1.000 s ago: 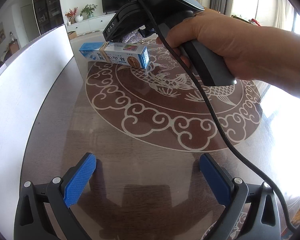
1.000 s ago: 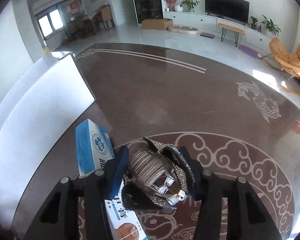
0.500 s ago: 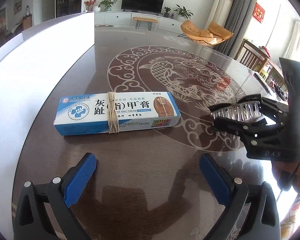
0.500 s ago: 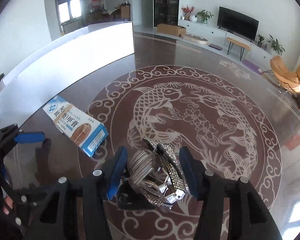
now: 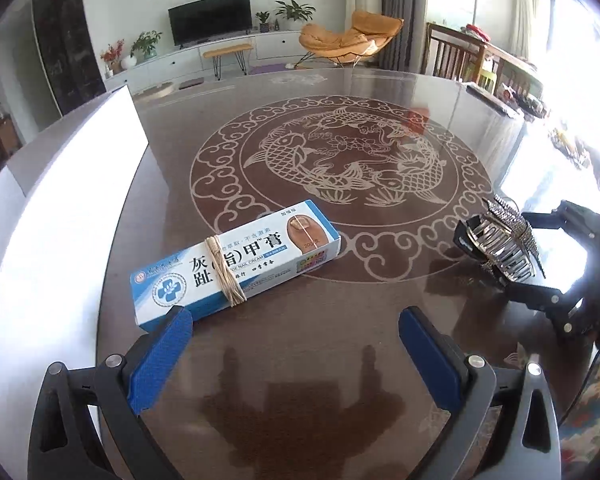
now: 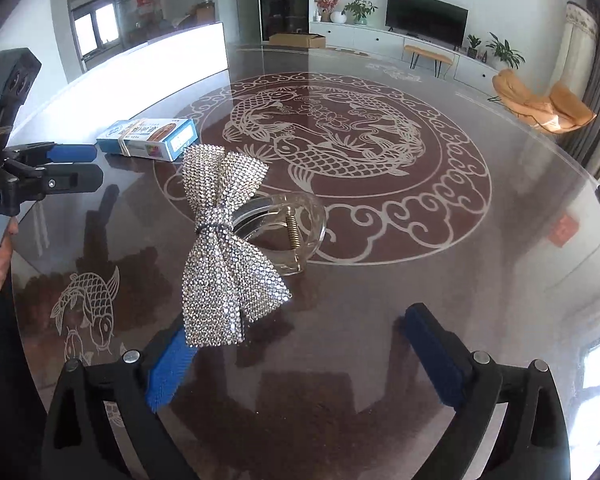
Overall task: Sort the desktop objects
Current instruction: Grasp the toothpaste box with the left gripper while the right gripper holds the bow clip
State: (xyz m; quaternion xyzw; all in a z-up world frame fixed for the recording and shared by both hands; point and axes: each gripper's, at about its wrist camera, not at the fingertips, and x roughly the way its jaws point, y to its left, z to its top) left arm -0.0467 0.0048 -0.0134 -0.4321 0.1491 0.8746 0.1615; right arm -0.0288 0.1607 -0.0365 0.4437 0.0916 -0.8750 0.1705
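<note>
A clear hair clip with a rhinestone bow (image 6: pixel 224 240) lies on the glass table (image 6: pixel 400 280), just ahead of my right gripper (image 6: pixel 300 344). The jaws are opening and the pads do not press on the clip; the bow's near end overlaps the left fingertip (image 6: pixel 172 356). In the left wrist view the same hair clip (image 5: pixel 500 240) sits at the right, between the right gripper's (image 5: pixel 516 250) spread fingers. A blue and white cream box (image 5: pixel 236 268) bound with a rubber band lies just beyond my left gripper (image 5: pixel 296 332), which is open and empty.
A white panel (image 5: pixel 60 220) stands along the table's left side. The table (image 5: pixel 300 380) bears a round fish pattern in the middle. In the right wrist view the left gripper (image 6: pixel 76 166) and the hand holding it are at the far left, near the cream box (image 6: pixel 148 138).
The right gripper carried the hair clip across the table away from the box, then spread its jaws and let it go. The left gripper's view now has the box closer.
</note>
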